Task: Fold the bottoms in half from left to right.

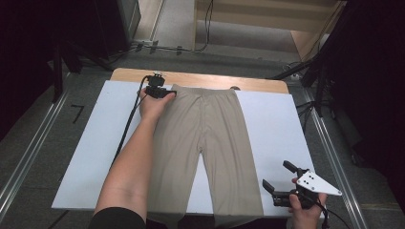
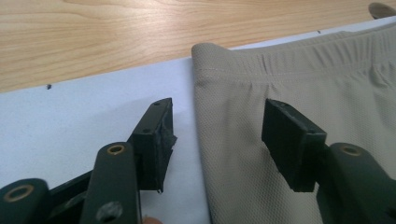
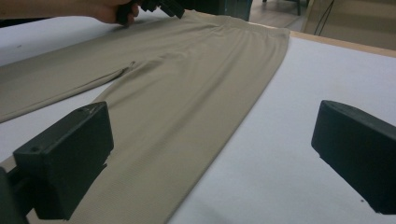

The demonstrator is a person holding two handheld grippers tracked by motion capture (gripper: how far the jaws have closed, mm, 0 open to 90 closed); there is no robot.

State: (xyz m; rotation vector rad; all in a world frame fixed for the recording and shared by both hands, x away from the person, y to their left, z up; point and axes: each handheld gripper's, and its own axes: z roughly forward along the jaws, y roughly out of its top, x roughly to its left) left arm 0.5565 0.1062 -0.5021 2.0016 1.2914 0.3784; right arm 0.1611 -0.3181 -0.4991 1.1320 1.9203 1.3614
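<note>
Fingers of left gripper (image 2: 215,140) apart, straddling side edge of beige trousers (image 1: 205,138) just below waistband corner; not pinching yet. One pad on white sheet (image 2: 70,112), other over fabric. Trousers flat, waistband at far end, legs toward person. Right gripper (image 1: 282,183) wide open near right leg hem, holding nothing. Risks: pads catch top layer only, so layers separate on lift; pad snags sheet too; thin knit slips. Contact w/ cloth unclear, prob. hovering.
</note>
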